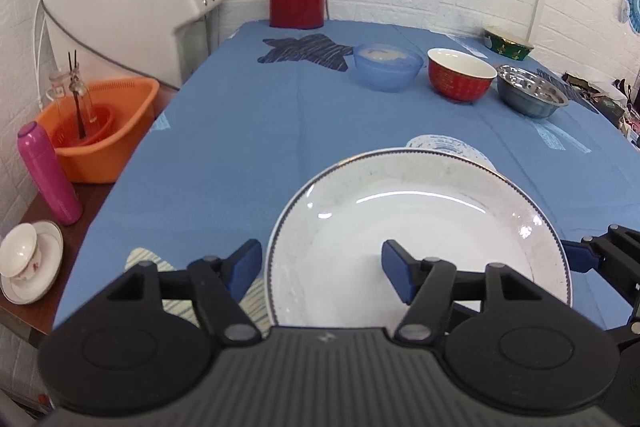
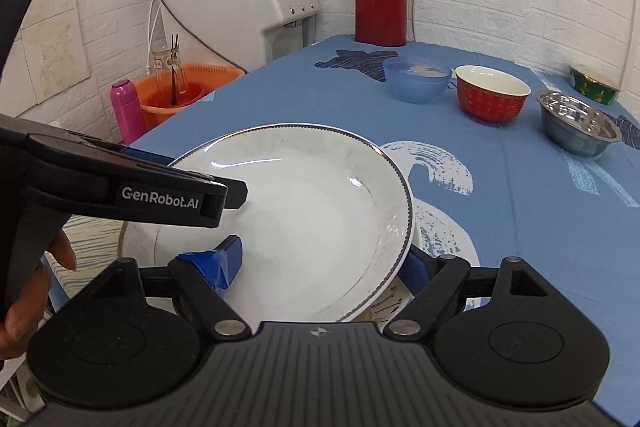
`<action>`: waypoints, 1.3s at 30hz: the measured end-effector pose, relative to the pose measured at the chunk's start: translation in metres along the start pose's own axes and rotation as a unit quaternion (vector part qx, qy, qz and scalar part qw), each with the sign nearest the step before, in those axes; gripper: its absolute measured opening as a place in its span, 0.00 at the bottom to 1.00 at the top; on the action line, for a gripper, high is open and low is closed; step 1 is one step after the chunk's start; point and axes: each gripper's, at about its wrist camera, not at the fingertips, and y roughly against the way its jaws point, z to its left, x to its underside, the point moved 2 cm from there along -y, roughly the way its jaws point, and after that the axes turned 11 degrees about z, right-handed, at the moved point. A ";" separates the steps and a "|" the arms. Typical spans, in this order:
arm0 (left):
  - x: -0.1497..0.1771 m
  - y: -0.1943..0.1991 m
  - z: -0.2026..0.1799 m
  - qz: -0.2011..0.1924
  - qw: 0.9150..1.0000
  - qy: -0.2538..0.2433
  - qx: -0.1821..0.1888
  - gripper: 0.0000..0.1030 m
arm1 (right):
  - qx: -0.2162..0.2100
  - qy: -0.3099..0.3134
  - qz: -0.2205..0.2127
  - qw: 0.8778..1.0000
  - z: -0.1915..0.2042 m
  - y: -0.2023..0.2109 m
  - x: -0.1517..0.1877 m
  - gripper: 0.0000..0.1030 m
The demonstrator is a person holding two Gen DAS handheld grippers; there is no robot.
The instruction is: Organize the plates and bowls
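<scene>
Both hand-held grippers gape wide, left and right, straddling white plate rim.

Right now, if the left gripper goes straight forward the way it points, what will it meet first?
The white plate: its near rim already sits between the left gripper fingers. Beyond it probably only the blue tablecloth.

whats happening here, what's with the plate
A person is holding a two-finger tool in each hand, and both are at a white plate with a dark beaded rim over a blue tablecloth. The left tool and right tool each straddle the plate's edge with fingers apart. Further back stand a translucent blue bowl, a red bowl with a white inside and a steel bowl, untouched.
</scene>
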 end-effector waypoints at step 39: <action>-0.020 0.015 -0.032 -0.002 0.999 0.010 0.045 0.70 | -0.023 -0.157 -0.019 0.987 -0.090 0.036 0.019 0.69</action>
